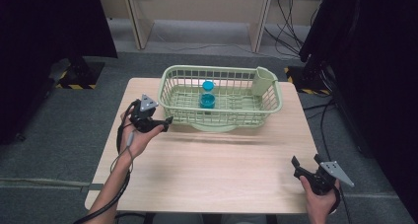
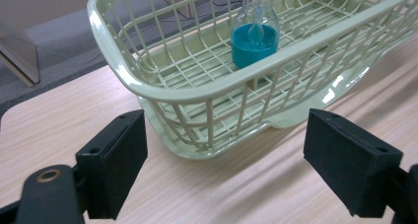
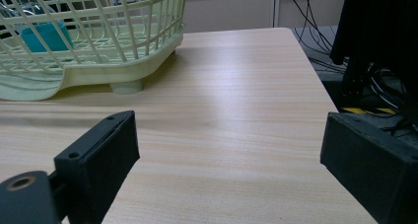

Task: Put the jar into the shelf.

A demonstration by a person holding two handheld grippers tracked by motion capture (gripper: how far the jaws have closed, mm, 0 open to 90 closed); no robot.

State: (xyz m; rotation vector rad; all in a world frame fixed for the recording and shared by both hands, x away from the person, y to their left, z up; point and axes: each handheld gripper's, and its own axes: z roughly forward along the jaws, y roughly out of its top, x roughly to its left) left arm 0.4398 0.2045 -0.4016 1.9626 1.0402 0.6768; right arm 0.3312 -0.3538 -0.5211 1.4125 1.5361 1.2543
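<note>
Left gripper (image 1: 165, 123): jaws spread wide and empty, held just beside the near left corner of the basket (image 1: 268, 108), pointing at it.
Right gripper (image 1: 304, 166): jaws spread wide, nothing between them, held over the near right part of the table (image 1: 222, 169), well apart from the basket.
Bottle (image 1: 207, 96): clear, with blue liquid in its round base and a blue cap, standing upright inside the basket near the middle.
Risk, basket: the left jaws sit low by the rim; pushing forward would likely shove or tip the light basket instead of reaching in.
Risk, bottle: it looks narrow at the neck and top-heavy once nudged; a bump to the basket wall could topple it, and the smooth glass-like body could slip in a loose hold.
In the way: the basket's lattice wall stands between the left gripper and the bottle, so any reach probably has to come over the rim.
Around: a small cup-like holder (image 1: 263, 81) at the basket's far right corner; cables (image 1: 286, 34) on the floor beyond.
</note>
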